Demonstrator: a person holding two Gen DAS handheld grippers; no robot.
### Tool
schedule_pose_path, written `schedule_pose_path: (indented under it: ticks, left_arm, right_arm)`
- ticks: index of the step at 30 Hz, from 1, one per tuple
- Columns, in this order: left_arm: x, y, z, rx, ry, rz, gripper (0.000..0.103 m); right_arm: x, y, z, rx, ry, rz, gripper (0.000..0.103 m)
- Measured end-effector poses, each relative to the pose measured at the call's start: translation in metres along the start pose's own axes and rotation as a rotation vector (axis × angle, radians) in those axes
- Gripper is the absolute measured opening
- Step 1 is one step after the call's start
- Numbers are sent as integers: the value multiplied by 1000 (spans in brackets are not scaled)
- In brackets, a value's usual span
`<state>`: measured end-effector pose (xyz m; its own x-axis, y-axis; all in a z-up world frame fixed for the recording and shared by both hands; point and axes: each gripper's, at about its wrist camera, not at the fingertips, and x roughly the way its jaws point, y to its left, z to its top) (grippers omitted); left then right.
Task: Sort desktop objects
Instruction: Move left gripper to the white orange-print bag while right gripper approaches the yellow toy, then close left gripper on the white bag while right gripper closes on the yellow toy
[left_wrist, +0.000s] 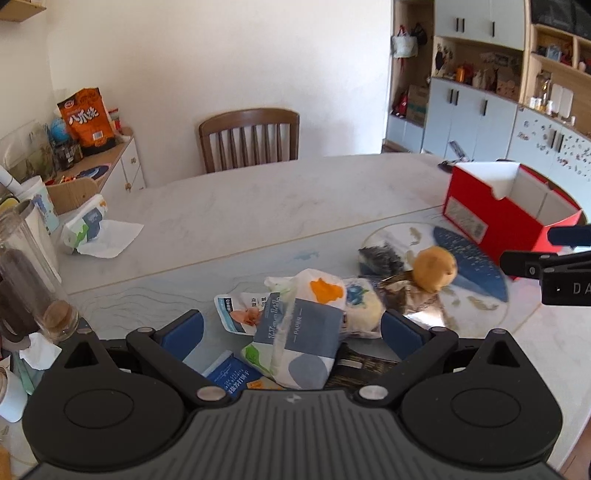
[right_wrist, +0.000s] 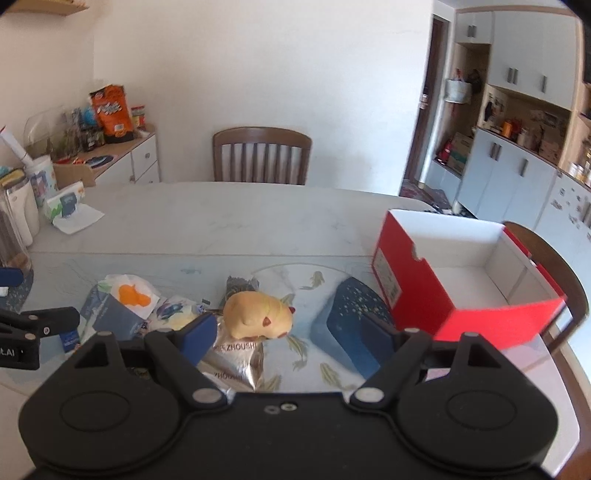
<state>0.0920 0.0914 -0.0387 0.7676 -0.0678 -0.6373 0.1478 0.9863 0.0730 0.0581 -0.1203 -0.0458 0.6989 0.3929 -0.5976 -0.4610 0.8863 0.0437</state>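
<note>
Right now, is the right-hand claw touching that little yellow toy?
Apart. In the right wrist view the right gripper is open, and the yellow toy sits on the silver packet with clear space on either side.

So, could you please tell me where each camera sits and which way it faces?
Left wrist: on the left tool, facing across the table to the chair; its open fingers frame a tissue pack; the right tool shows at the right edge.
Right wrist: on the right tool, same heading; open fingers frame the toy; left tool at left.
Shared: toy, red box, chair.
</note>
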Motion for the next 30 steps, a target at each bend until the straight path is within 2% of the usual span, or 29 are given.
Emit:
schedule_pose_path:
  ticks: [9,22,27,30]
  left_arm:
    - [45,-4,0,32,11,8,103]
    - [80,-6,-2,71,62,5,102]
    - [92,-3,-5,58,92,-6,97]
    - [97,-1,-4,54,104,-23,88]
  right_arm:
    - [56,-2,10,-66,45,114,84]
    - [107,0,1,-46,150,178,84]
    - [120,3,0,-58,182,201,82]
    - [122,1,1,-40,188,218,82]
